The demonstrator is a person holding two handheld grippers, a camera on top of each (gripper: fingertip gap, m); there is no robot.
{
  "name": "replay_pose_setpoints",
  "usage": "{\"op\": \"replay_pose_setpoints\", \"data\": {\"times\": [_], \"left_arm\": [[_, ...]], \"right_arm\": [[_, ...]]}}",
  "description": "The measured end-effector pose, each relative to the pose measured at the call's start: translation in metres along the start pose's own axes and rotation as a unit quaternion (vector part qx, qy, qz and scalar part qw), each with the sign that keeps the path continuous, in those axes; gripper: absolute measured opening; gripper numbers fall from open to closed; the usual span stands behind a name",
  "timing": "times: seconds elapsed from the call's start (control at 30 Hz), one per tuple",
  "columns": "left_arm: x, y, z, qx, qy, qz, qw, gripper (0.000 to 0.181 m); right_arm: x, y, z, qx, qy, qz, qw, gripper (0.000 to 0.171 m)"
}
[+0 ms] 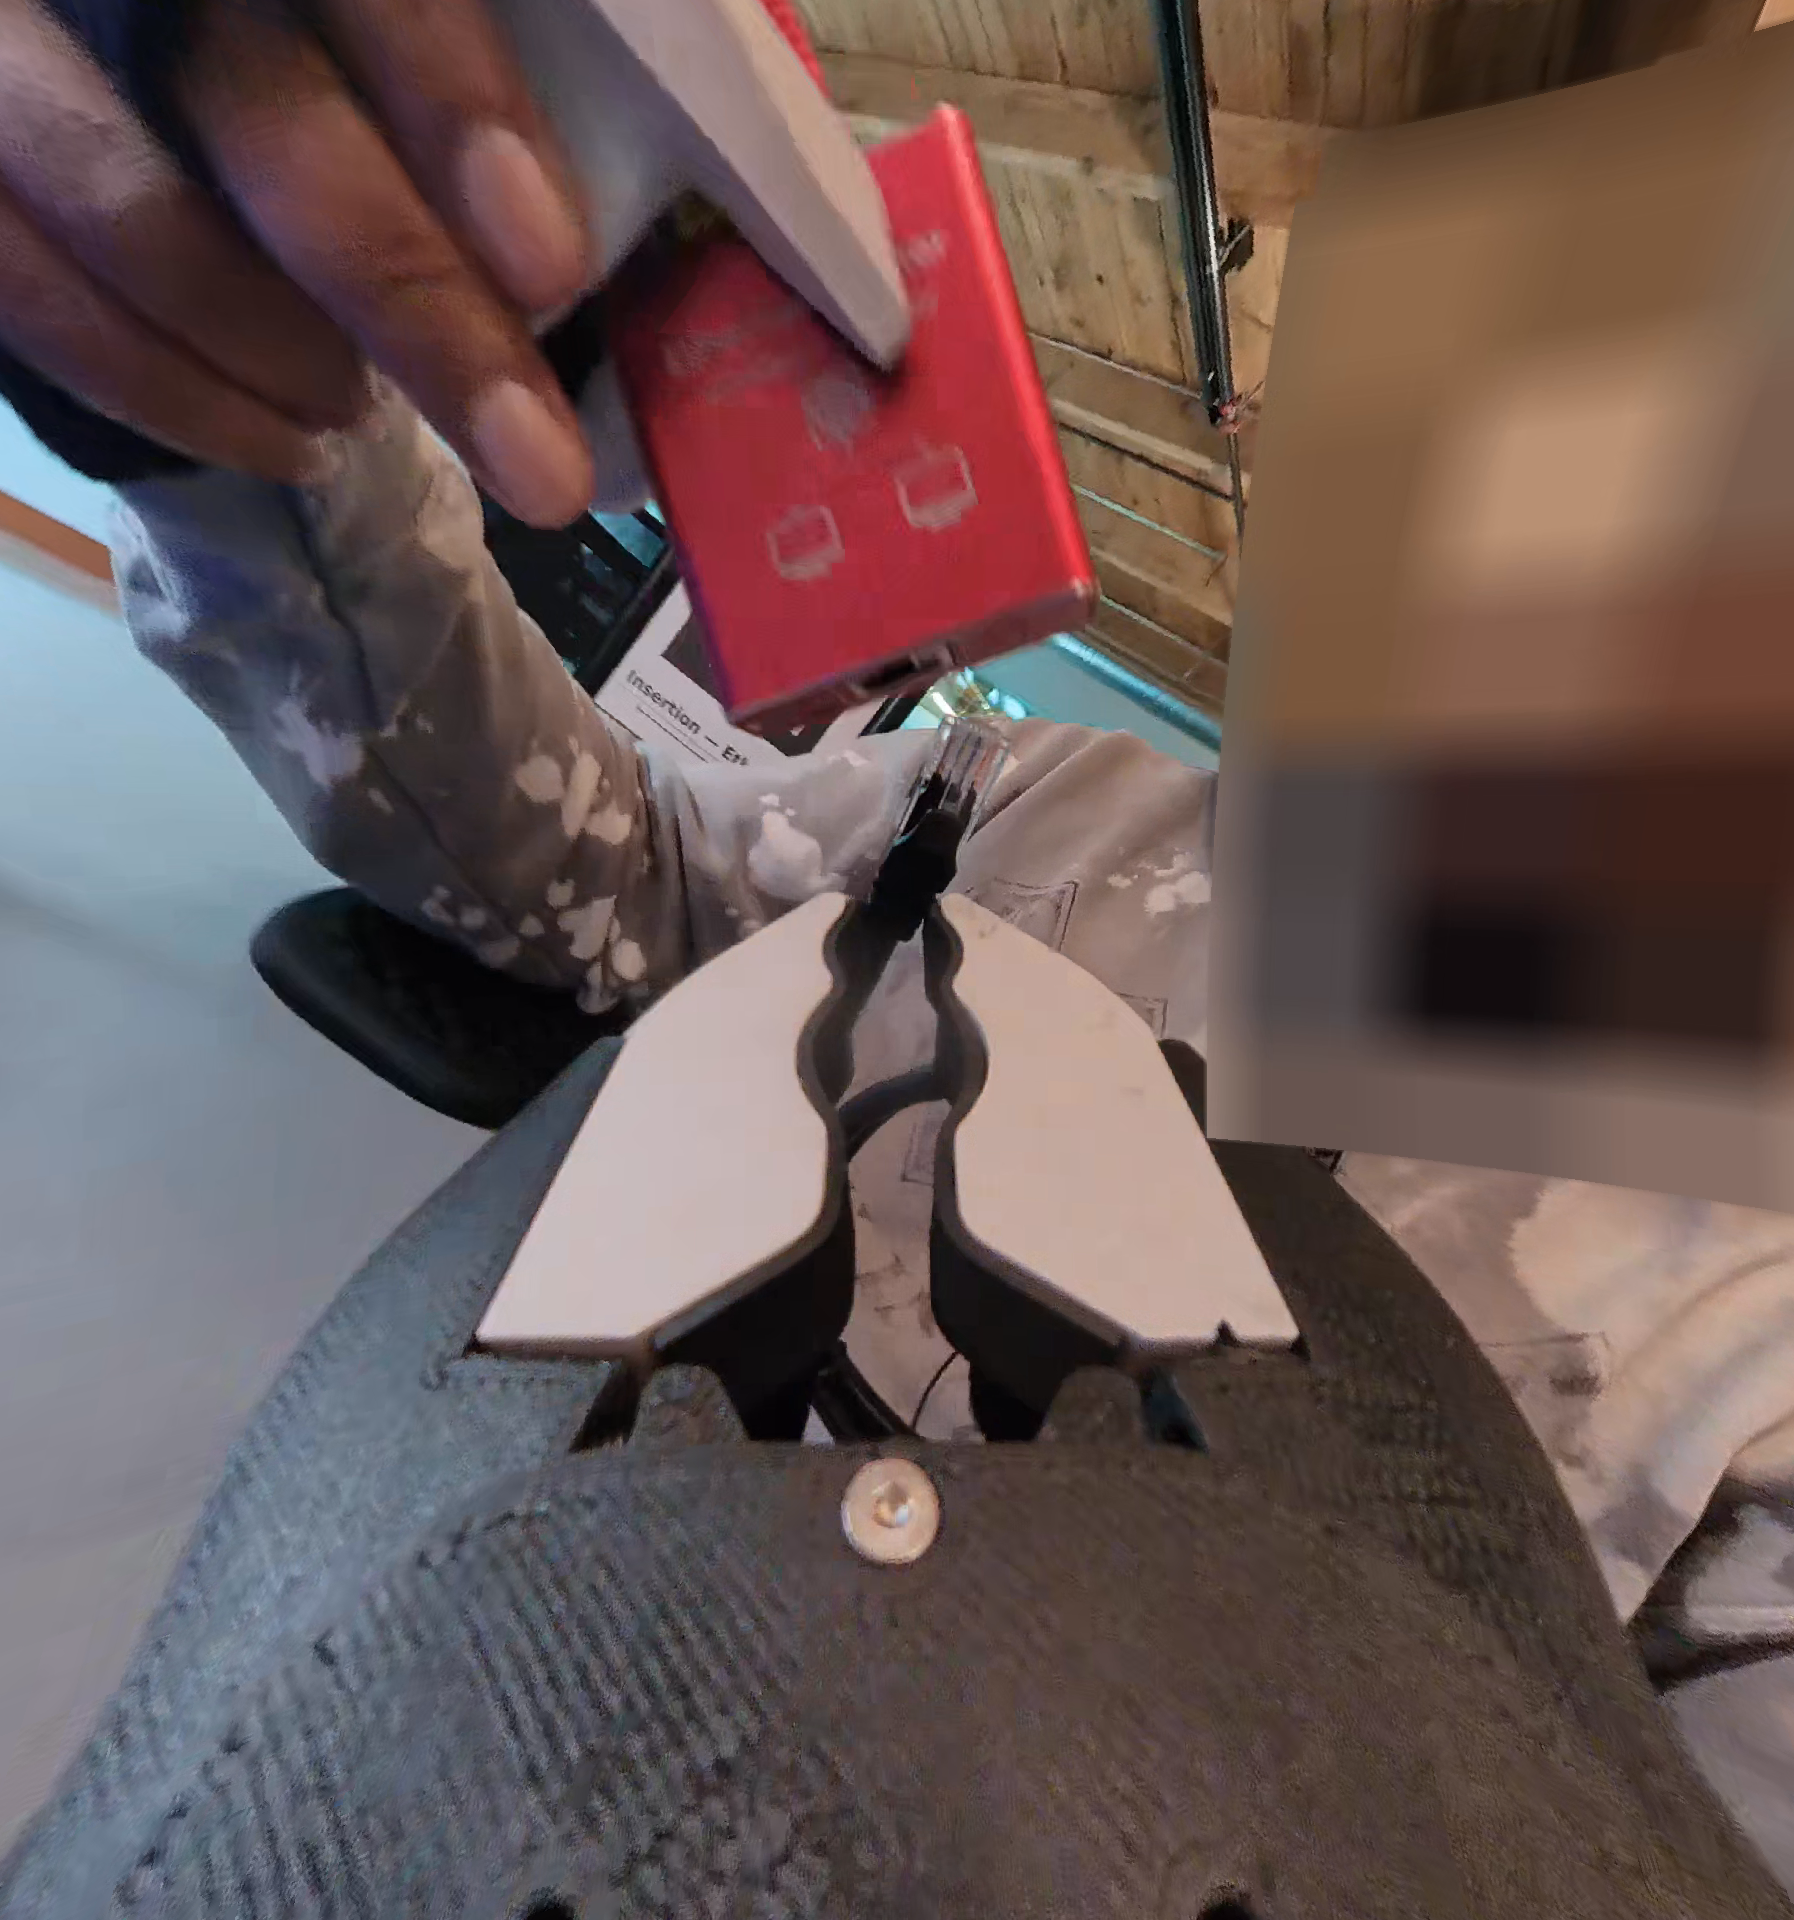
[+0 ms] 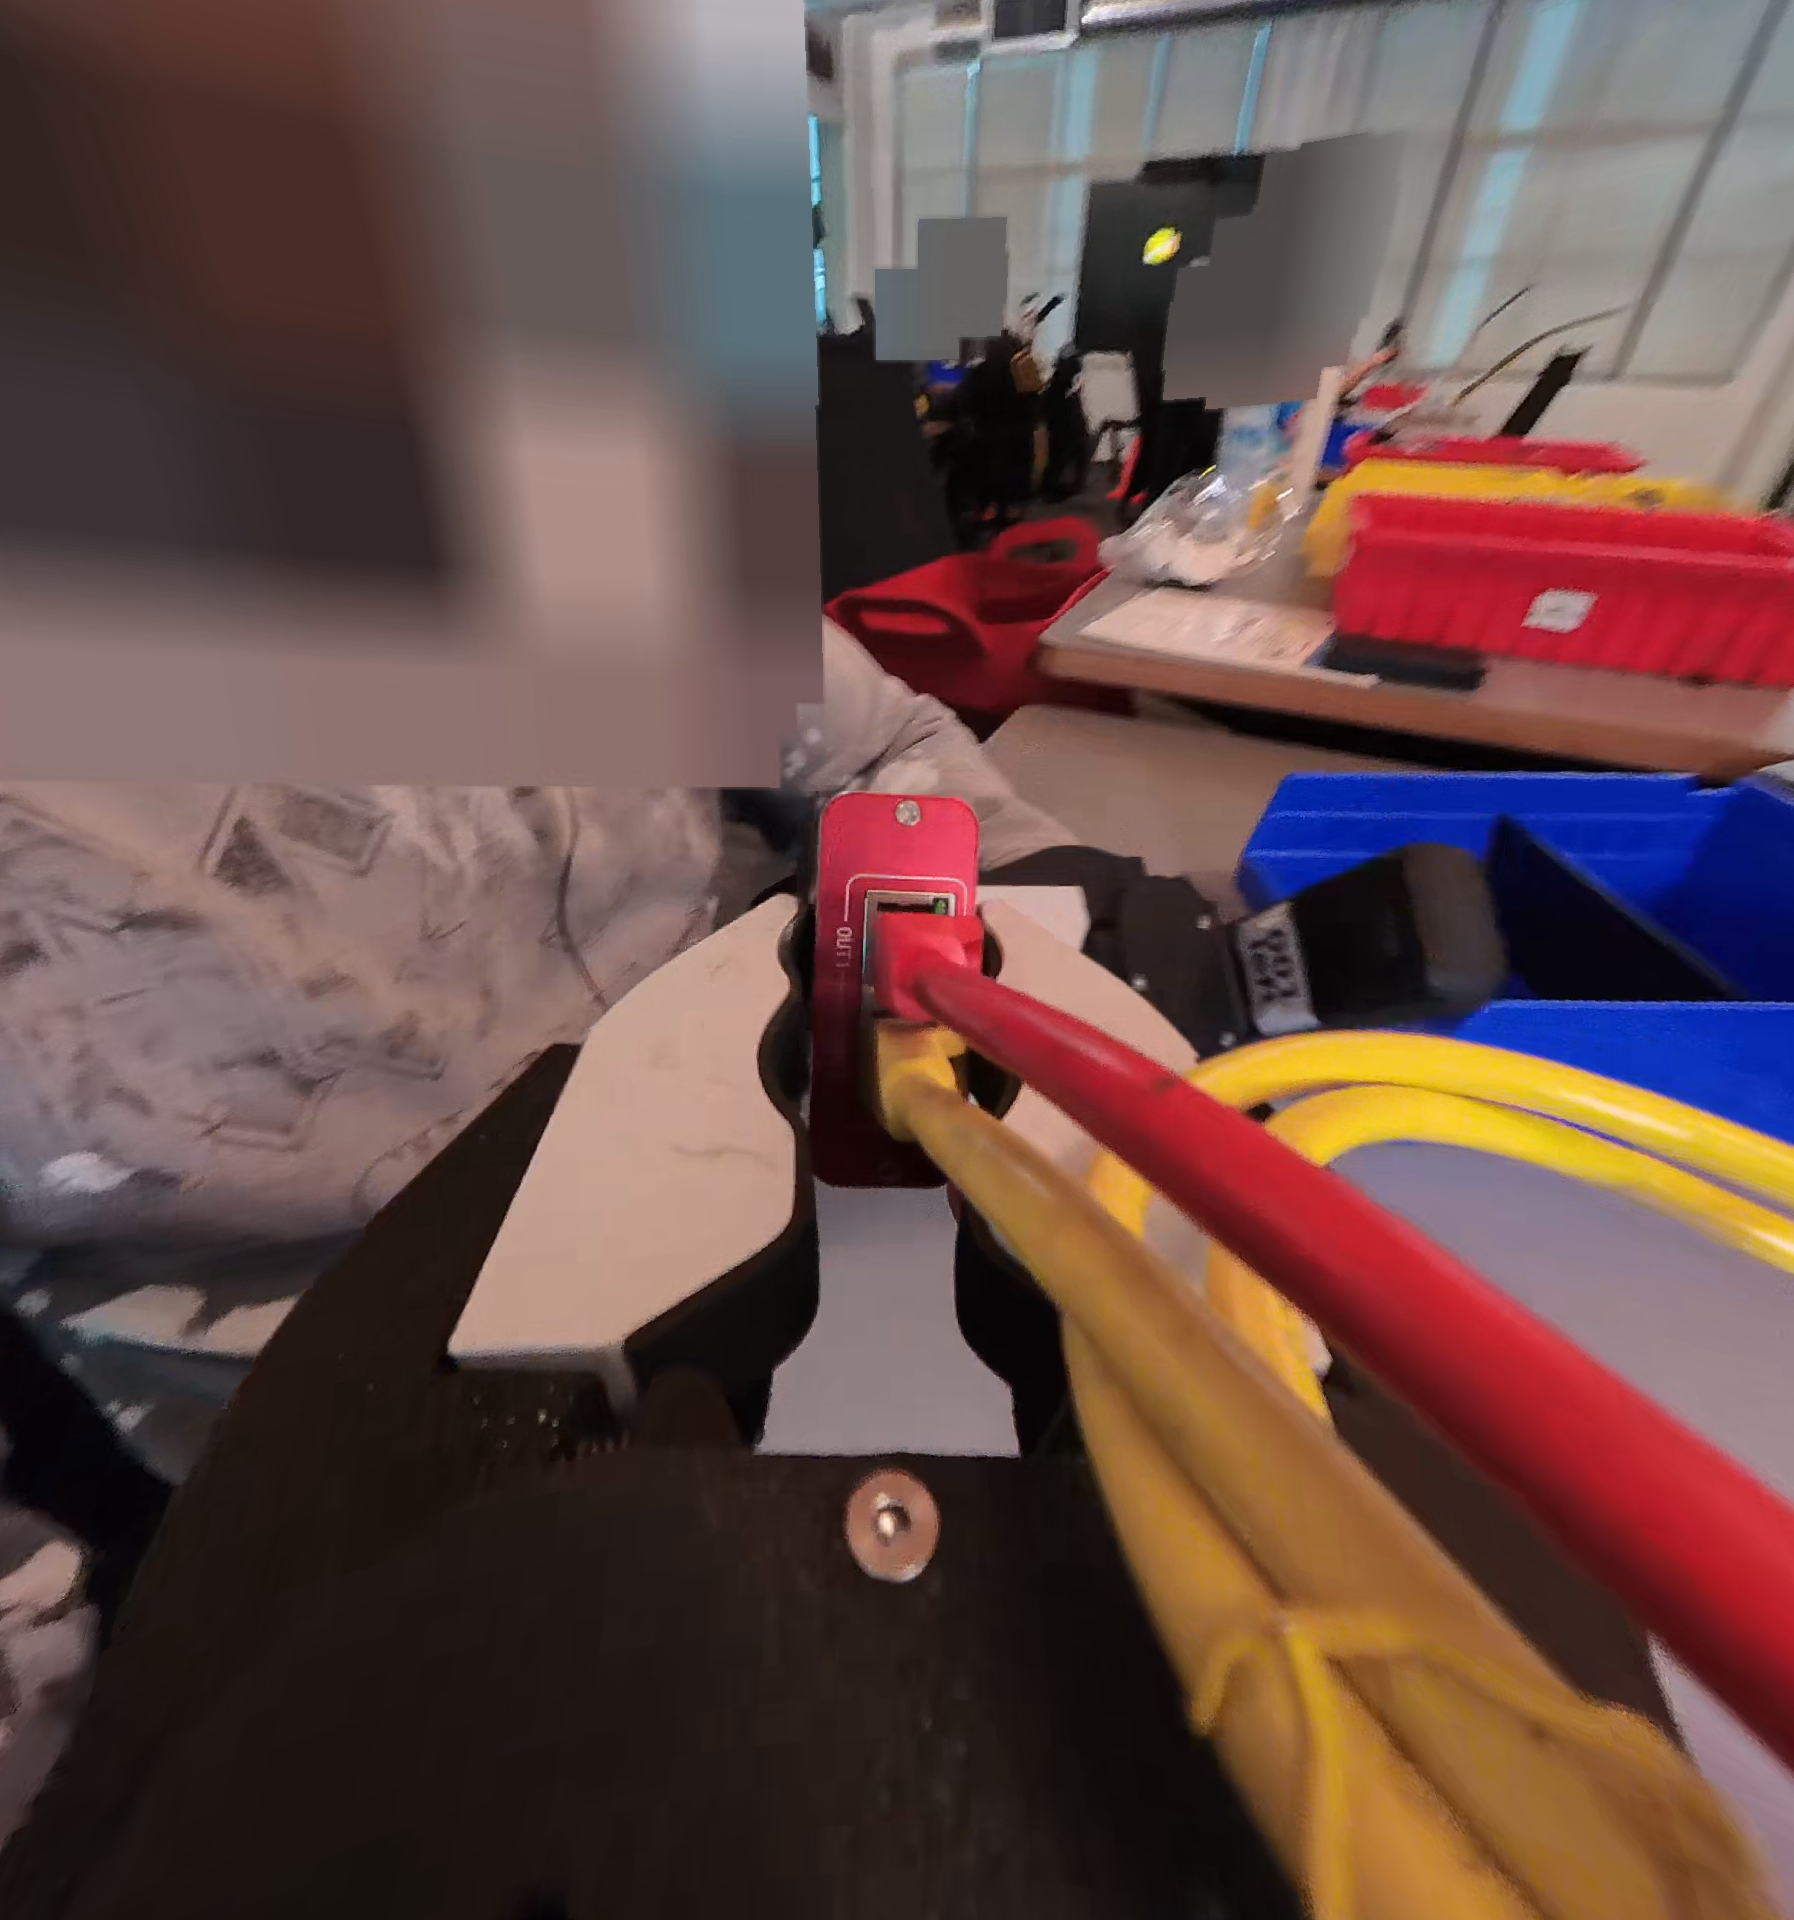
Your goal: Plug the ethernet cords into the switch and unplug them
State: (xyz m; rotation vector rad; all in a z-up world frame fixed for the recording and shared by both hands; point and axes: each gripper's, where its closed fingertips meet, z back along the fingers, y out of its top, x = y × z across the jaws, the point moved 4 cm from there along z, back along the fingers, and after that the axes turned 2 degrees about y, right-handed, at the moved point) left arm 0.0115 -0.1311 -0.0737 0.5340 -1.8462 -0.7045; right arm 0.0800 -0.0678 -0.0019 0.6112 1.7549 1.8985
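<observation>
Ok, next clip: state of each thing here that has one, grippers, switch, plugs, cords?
left gripper: shut on the black cord, clear plug pointing forward.
clear plug: unplugged, just short of the switch's port.
right gripper: shut on the red switch.
red switch: held off the table, one end port empty.
red cord: plugged into the switch.
yellow cord: plugged in beside the red one.

The right gripper (image 2: 888, 997) clamps a red switch (image 2: 872, 1039) end-on, a red ethernet cord (image 2: 1288, 1226) plugged in above a yellow cord (image 2: 1132, 1299) (both trailing toward 4 o'clock). A blue bin (image 2: 1651, 831) sits at 2 o'clock.
</observation>
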Motion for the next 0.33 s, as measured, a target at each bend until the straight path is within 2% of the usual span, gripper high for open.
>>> {"op": "replay_pose_setpoints", "data": {"times": [0.1, 0.33], "left_arm": [[-0.008, -0.009, 0.002, -0.018, 0.006, 0.036, 0.999, 0.011], [-0.019, -0.021, 0.002, -0.046, 0.019, 0.113, 0.992, 0.011]], "right_arm": [[-0.002, -0.011, -0.009, -0.025, 0.03, -0.017, 0.999, 0.027], [-0.004, -0.024, -0.009, -0.073, 0.037, -0.028, 0.996, 0.027]]}}
